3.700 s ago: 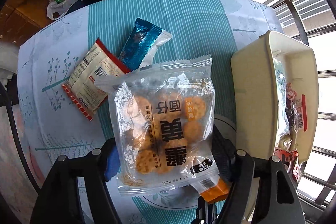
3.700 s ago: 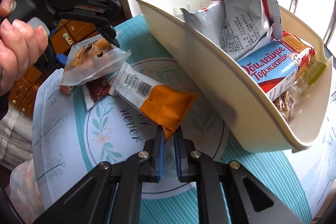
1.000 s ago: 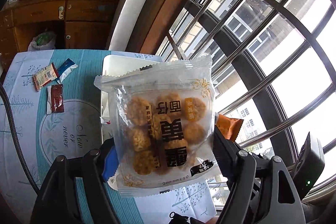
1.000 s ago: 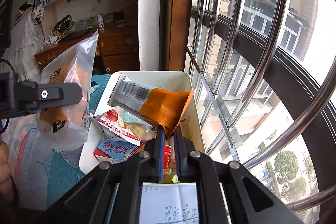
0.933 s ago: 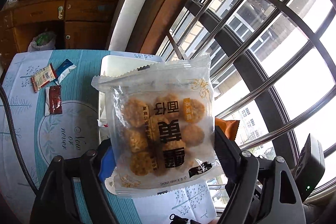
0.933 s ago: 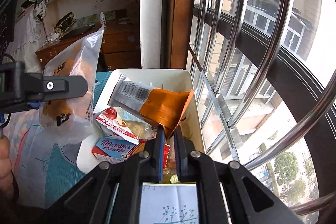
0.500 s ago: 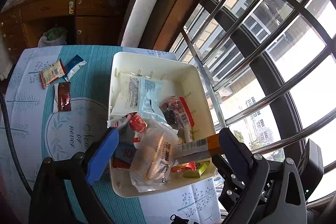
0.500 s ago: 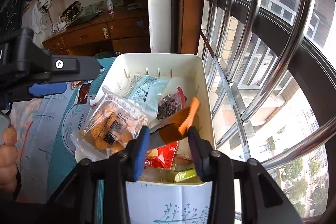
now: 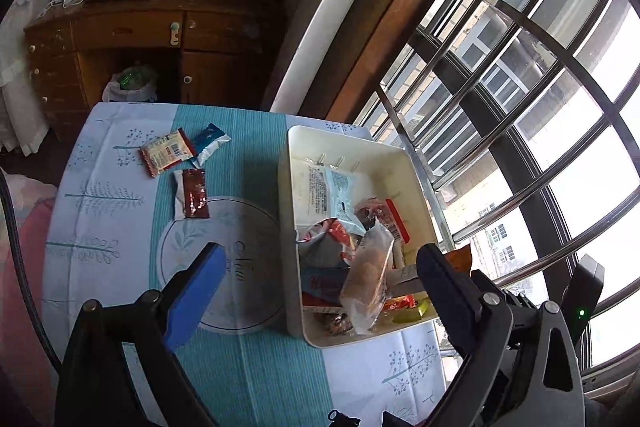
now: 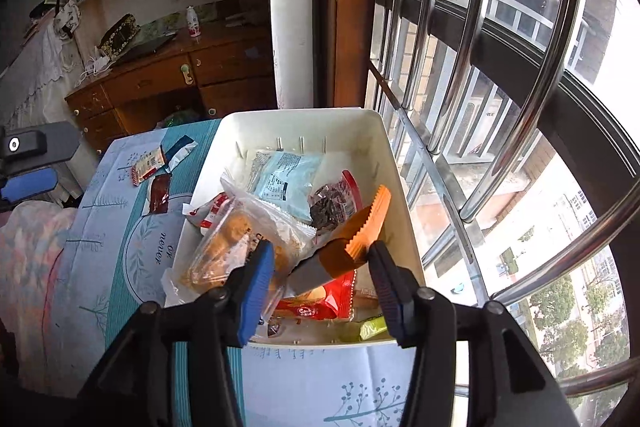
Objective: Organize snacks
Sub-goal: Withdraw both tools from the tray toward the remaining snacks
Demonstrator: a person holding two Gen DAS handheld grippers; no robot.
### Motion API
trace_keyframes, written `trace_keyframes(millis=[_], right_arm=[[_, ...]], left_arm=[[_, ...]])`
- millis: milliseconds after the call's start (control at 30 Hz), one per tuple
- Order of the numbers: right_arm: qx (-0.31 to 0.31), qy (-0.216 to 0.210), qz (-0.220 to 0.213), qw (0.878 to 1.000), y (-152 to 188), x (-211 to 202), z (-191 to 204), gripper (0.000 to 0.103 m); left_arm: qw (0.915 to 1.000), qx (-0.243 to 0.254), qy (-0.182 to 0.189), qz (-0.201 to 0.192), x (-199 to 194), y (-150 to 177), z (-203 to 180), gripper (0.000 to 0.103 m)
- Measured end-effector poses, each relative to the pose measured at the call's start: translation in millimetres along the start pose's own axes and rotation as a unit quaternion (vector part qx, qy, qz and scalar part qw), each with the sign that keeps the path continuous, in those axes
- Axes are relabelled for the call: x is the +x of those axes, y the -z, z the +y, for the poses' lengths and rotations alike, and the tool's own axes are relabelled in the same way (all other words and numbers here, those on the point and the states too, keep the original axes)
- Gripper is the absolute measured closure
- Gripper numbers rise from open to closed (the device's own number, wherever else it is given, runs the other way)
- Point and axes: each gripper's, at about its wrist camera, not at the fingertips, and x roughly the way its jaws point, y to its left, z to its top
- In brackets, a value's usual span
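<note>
A cream bin (image 9: 416, 175) (image 10: 304, 121) stands on the table by the window, full of snack packets. The clear cookie bag (image 9: 368, 279) (image 10: 236, 247) and the orange packet (image 10: 352, 231) lie loose on top of the pile. My left gripper (image 9: 320, 283) is open and empty, high above the bin's near left side. My right gripper (image 10: 320, 271) is open and empty, just above the bin's near end. Three packets stay on the tablecloth: a red-and-white one (image 9: 166, 151), a blue one (image 9: 210, 143) and a dark red one (image 9: 192, 193).
The table has a teal and white cloth (image 9: 120, 211). Window bars (image 10: 460, 75) run close along the bin's right side. A wooden desk (image 9: 128, 39) stands beyond the table's far end.
Both grippers opened and let go. The cookie bag and the orange packet dropped into the bin. Both grippers have drawn back slightly.
</note>
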Motion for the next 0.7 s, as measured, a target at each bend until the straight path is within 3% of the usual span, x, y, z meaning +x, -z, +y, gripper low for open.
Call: trace_keyframes(millis=[267, 433, 700], right_arm=[[0.041, 0.042, -0.014, 0.998, 5, -20, 47, 0.051], [0.066, 0.058, -0.011, 0.996, 8, -25, 87, 0.040], [0.079, 0.062, -0.012, 0.995, 10, -16, 155, 0.033]], left_arm=[[0.9993, 0.031, -0.010, 0.016, -44, 4, 74, 0.008], [0.9985, 0.044, -0.015, 0.028, -62, -1, 124, 0.008], [0.9949, 0.063, -0.048, 0.063, -54, -26, 184, 0.008]])
